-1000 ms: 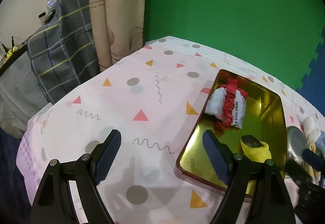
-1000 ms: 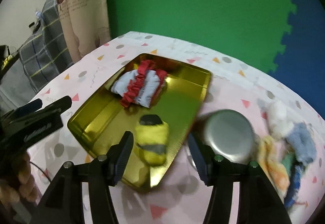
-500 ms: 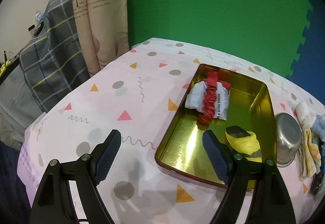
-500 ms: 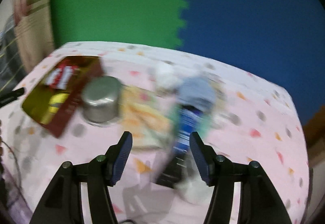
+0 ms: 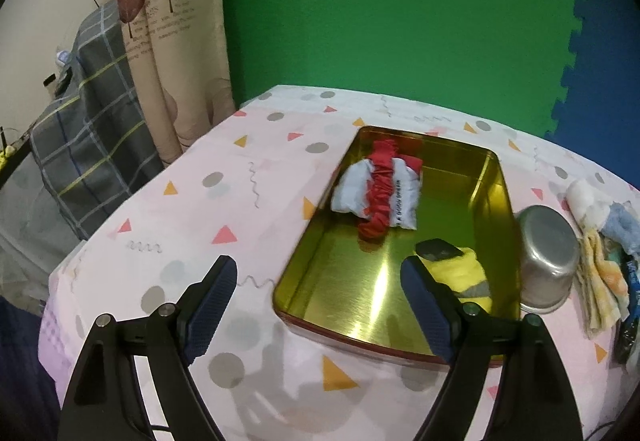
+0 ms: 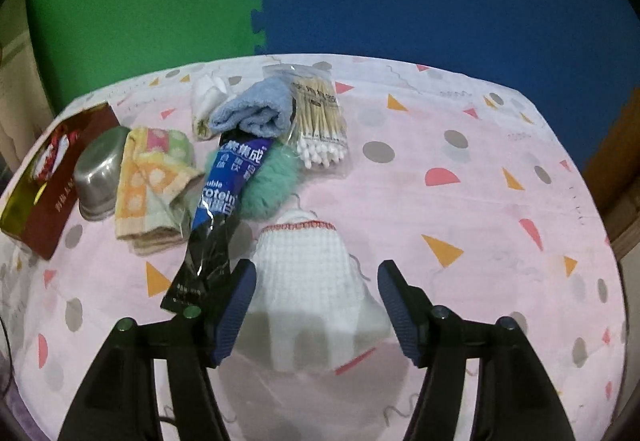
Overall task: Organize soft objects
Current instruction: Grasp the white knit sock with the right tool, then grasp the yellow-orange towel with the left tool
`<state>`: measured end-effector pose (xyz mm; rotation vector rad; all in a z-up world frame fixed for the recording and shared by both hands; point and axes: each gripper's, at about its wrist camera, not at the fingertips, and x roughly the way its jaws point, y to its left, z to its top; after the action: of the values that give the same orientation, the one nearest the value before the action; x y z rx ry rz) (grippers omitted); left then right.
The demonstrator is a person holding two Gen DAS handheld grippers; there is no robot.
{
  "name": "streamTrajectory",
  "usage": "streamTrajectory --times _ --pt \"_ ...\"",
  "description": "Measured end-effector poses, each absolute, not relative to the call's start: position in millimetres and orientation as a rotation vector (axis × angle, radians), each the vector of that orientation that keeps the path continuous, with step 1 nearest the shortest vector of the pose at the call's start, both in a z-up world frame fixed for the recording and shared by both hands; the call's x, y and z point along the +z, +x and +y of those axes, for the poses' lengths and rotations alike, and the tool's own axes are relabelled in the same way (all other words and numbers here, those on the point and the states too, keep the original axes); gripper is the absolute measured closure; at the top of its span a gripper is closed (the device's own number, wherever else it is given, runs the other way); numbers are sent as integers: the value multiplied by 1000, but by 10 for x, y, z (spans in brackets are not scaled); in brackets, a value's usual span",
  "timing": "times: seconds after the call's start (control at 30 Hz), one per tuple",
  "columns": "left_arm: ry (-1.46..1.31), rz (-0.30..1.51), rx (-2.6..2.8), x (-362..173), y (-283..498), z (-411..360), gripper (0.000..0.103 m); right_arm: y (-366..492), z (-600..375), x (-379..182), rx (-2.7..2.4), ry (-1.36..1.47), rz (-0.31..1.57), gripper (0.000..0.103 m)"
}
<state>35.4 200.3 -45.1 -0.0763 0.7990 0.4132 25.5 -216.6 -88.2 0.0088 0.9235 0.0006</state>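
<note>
My right gripper (image 6: 316,301) has swung away from the gold tin (image 6: 24,197), where a second ago it hung over a yellow sock, and now hovers over a white knitted glove (image 6: 308,281) on the pink patterned tablecloth (image 6: 460,201); its jaws are opening, with the glove lying between them but not pressed by the pads. My left gripper (image 5: 316,305) has drifted a little, so the tin (image 5: 496,209) now sits more to the middle of its view; its jaws stand wide apart with nothing held, over the tin's near corner. The glove is white with a waffle weave and a thin red trim at the cuff, lying flat, cuff pointing away from me. Left of the glove lies a dark blue and black snack wrapper (image 6: 220,201), its near end just beside my right gripper's left finger. Beyond the glove sit a fluffy mint-green piece (image 6: 268,181), a rolled blue towel (image 6: 256,109), a bag of cotton swabs (image 6: 320,117) and a small white cloth (image 6: 206,97). Further left of the glove are a folded orange and green towel (image 6: 152,181), an upturned steel bowl (image 6: 98,171) and the tin. Inside the tin lie a white and red bundle (image 5: 380,193) and the yellow sock (image 5: 464,273).
</note>
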Motion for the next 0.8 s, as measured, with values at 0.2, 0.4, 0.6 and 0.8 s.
streamTrajectory --times 0.2,0.4,0.6,0.8 --pt "-55 823 339 -449 356 1760 21 416 -2141 -1044 34 11 950 38" --pt "-26 841 242 -423 418 1390 19 459 -2201 -1186 63 47 954 38" --pt "8 865 127 -425 481 948 19 412 -2224 -1196 59 30 917 48" --pt "8 901 6 -427 562 548 19 392 -2399 -1184 -1 23 882 61"
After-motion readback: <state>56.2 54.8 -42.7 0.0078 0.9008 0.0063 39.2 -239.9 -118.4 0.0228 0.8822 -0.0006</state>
